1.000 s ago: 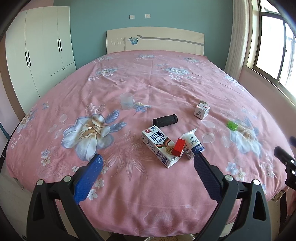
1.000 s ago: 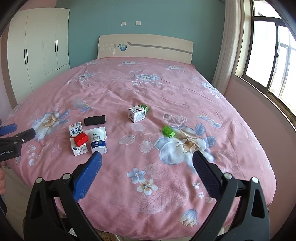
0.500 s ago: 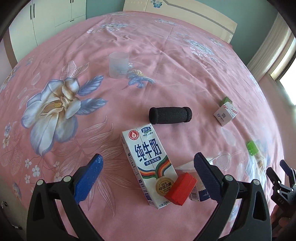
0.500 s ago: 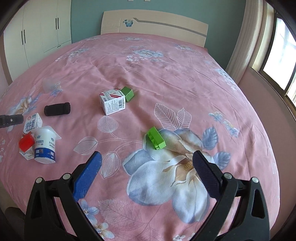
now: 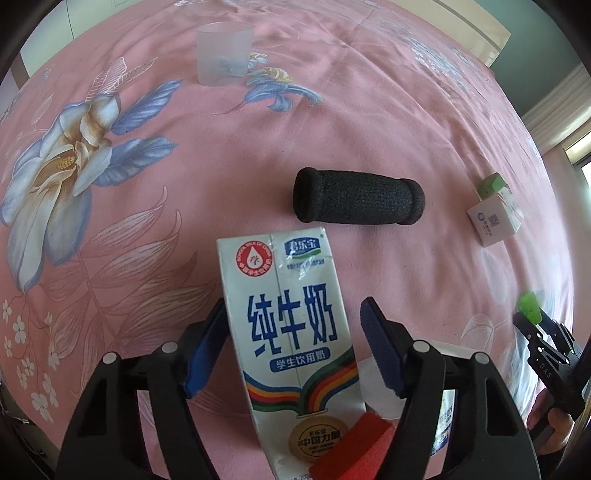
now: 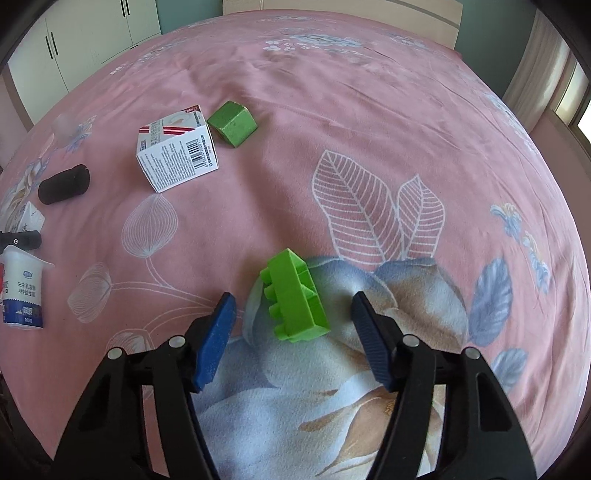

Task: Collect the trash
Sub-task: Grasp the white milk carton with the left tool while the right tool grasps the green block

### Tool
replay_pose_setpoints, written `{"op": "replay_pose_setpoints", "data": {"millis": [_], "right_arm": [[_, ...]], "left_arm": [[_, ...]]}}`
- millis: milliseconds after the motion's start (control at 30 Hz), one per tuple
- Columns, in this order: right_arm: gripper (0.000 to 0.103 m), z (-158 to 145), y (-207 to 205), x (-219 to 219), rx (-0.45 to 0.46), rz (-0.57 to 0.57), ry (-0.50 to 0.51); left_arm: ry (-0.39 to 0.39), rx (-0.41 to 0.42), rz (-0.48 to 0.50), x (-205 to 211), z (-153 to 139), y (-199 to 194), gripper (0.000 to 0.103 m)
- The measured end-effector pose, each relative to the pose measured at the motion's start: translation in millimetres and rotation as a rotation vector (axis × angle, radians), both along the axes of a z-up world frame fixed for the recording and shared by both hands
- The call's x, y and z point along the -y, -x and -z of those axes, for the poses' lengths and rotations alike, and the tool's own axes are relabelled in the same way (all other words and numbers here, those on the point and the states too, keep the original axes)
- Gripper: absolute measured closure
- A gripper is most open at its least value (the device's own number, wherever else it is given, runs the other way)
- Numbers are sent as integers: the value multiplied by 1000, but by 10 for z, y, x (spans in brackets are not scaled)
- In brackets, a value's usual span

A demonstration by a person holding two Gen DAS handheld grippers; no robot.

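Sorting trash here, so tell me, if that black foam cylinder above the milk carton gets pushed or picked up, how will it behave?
The black foam cylinder lies on its side, so a push would probably roll it across the bedspread. Its porous foam look suggests it is light and would squash somewhat under the pads. That rough surface seems unlikely to slip.

Premises: a home bedroom. A bed with a pink floral bedspread (image 6: 369, 110) fills both views. A cream headboard (image 6: 332, 7) stands at top centre, a white wardrobe (image 6: 74, 40) at upper left, a curtained window (image 6: 546, 66) at upper right.
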State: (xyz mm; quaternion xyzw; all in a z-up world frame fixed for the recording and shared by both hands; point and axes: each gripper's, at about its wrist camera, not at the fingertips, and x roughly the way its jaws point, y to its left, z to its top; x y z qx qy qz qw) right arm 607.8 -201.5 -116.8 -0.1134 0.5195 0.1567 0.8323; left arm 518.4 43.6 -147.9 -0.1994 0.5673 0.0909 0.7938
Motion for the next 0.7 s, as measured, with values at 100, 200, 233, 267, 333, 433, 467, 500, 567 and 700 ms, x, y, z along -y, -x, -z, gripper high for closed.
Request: {"op": "replay_pose_setpoints", "data": {"millis": [100,200,233,267,333,433,467,500,567,700], "right_arm": [[75,5,15,-34,-19,-1,-1],[75,-20,84,-72,1,0,30],[75,-40,124,-73,9,6,30],[75,-70,155,-72,21,14,28],[75,-154,212,-64,52,31,33],[75,-324,288,-33,98,58,29],[75,-395,316,-23,115,68,24],[75,-468,347,-16,131,76,15],[75,-613,415,-1,160,90,2],[75,-898,535,-4,213,110,-14]], "left_arm": [[16,6,9,-51,-4,48,44],[23,10,20,-89,-26,95,49],[12,12,23,-90,-43,106,50],[-8,18,29,-85,-69,105,51],[-66,42,36,-79,-143,112,53],[-98,89,30,-137,-296,130,53],[-100,116,30,-157,-371,147,53],[-113,144,32,-164,-455,156,53],[-146,193,38,-166,-636,176,53],[-157,267,56,-178,-991,237,53]]}}
